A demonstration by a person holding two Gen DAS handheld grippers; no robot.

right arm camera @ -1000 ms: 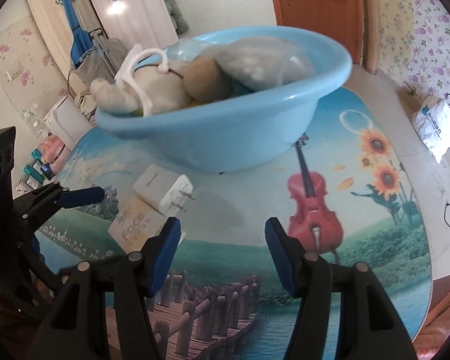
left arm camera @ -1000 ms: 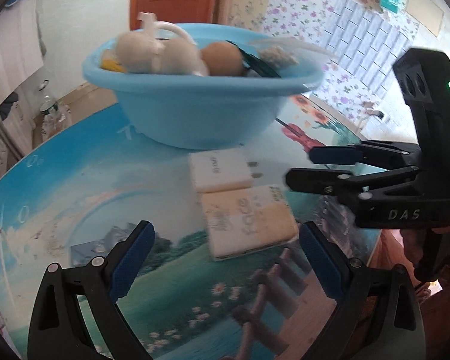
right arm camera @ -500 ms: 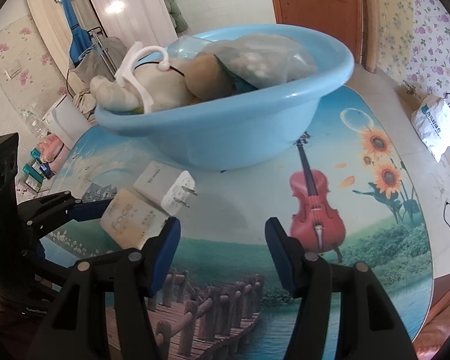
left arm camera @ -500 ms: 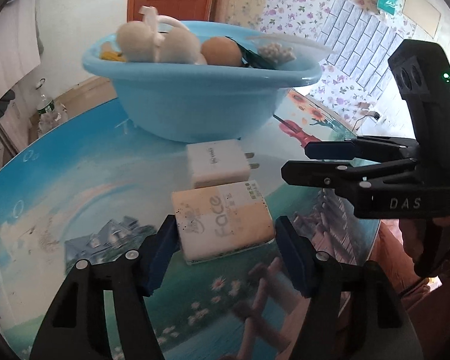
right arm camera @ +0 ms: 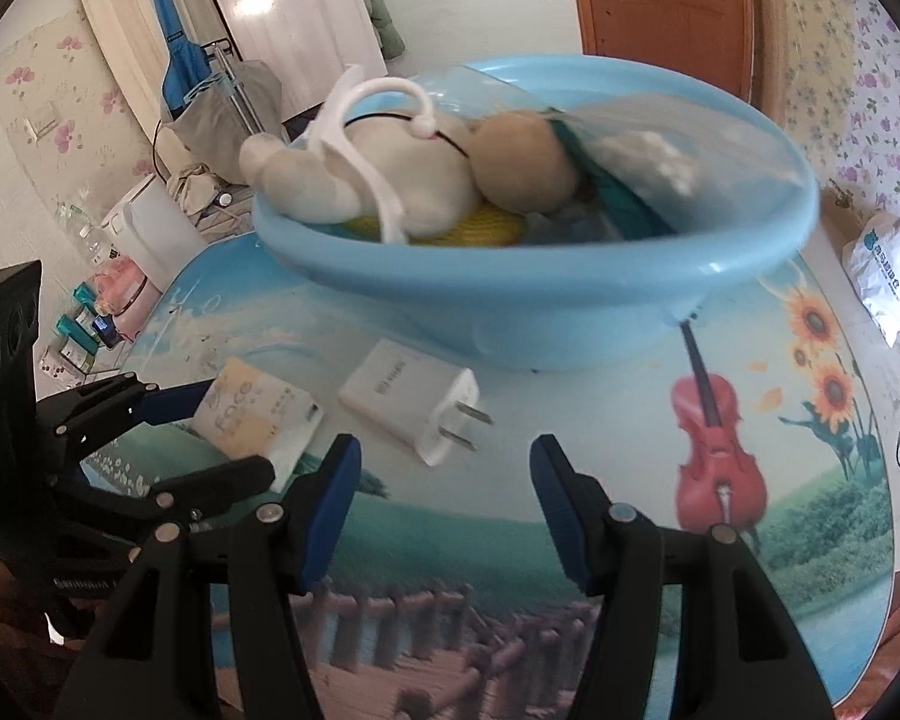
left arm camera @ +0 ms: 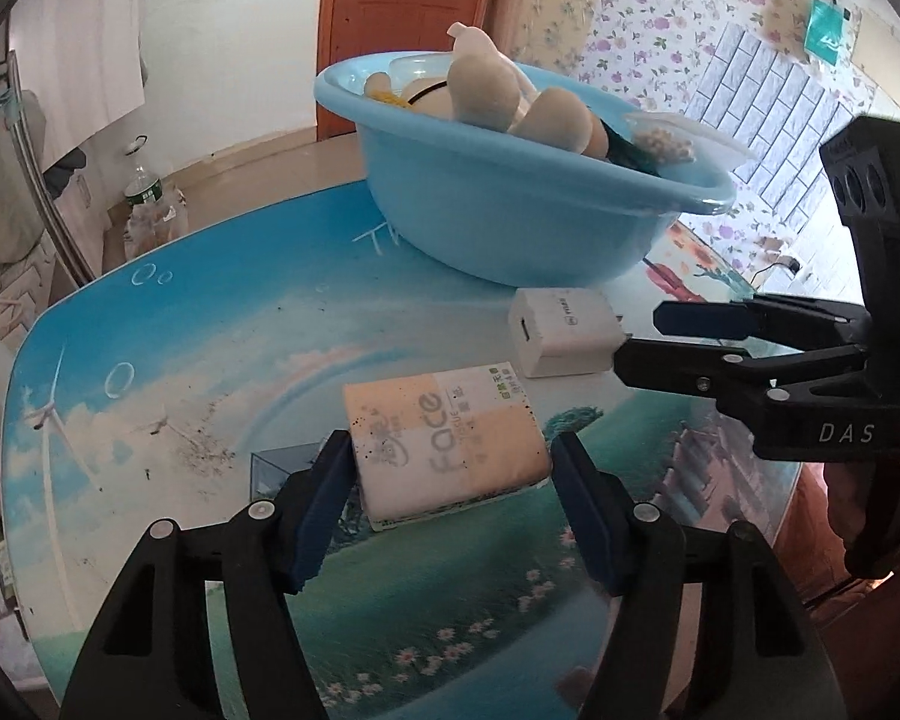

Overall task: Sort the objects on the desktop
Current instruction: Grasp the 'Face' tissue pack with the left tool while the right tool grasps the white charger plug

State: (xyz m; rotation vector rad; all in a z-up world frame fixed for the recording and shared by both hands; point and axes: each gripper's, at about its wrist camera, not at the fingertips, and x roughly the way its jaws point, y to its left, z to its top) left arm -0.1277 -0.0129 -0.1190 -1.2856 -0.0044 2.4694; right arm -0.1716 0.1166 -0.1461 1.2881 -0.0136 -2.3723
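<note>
The basin's (right arm camera: 660, 300) contents blur together: a plush toy (right arm camera: 384, 180), something yellow beneath it, and a clear bag at the rim. The charger's (left arm camera: 564, 333) prongs are hidden behind the right gripper's finger in the left wrist view. The left gripper (left arm camera: 450, 498) has clamped its blue pads on the sides of the tissue pack (left arm camera: 450, 438), in the table's (left arm camera: 168, 360) middle. The right gripper (right arm camera: 444, 498) hangs with fingers apart, having just been widening, nothing between them; the white charger lies just ahead, beside the pack, in front of the basin.
</note>
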